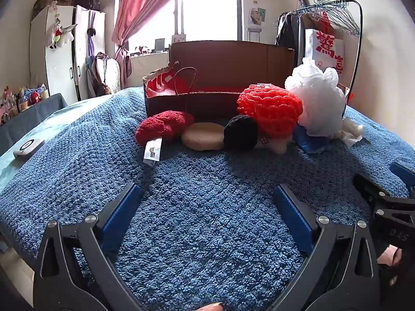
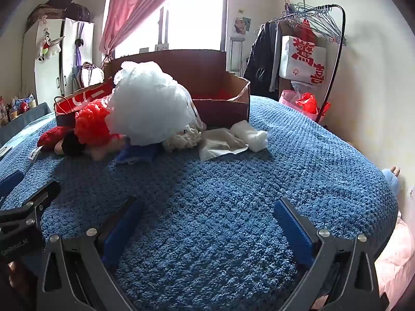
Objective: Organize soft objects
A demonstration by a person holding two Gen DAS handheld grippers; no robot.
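Observation:
A row of soft things lies on the blue towel-covered bed [image 1: 207,207] in front of an open cardboard box [image 1: 228,59]. In the left wrist view these are a red plush [image 1: 163,127], a tan round sponge [image 1: 202,136], a black ball [image 1: 241,132], a red mesh puff [image 1: 269,108], a white mesh puff [image 1: 316,96] and a blue cloth [image 1: 311,140]. The right wrist view adds a cream knitted lump [image 2: 181,137], a flat white cloth [image 2: 223,142] and a rolled white towel [image 2: 251,134]. My left gripper [image 1: 207,199] and right gripper [image 2: 207,204] hover open and empty, well short of the row.
A red paper bag [image 1: 166,83] leans on the box's left side. A small white device [image 1: 28,146] lies at the bed's left edge. A clothes rack [image 2: 324,39] with hangers stands right of the bed, a white wardrobe [image 1: 59,51] far left. The bed's edge curves away on the right [image 2: 384,194].

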